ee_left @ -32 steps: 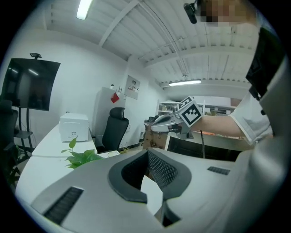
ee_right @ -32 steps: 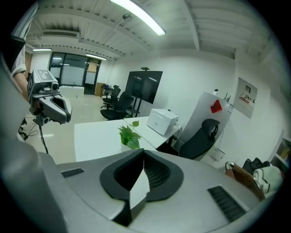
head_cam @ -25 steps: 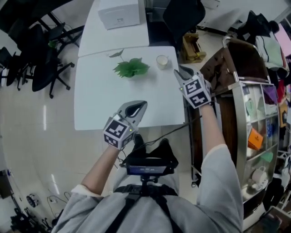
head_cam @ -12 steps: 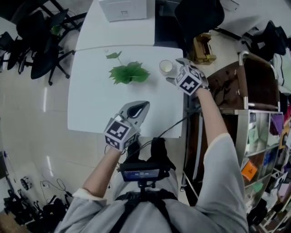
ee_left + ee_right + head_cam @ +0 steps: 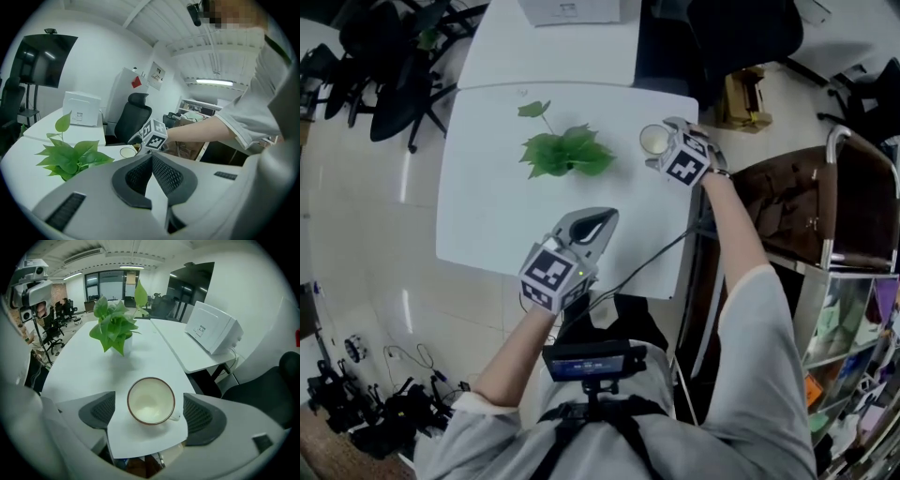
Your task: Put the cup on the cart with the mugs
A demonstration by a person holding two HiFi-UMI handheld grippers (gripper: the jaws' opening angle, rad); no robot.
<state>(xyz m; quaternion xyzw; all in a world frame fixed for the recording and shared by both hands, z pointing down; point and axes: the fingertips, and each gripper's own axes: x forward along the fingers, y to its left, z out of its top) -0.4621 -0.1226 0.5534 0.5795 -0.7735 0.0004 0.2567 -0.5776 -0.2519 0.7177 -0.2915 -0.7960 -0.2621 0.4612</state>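
Nothing of the carrying is done yet: the cream, brown-rimmed ceramic cup (image 5: 151,401) is seen empty and upright on the white table (image 5: 487,206), framed by the right gripper (image 5: 151,414), whose jaws have just been opened wide, pads clear of it. The left gripper (image 5: 151,157) is held closed, empty. Grasping and transfer to the metal-framed cart (image 5: 823,206) are left.
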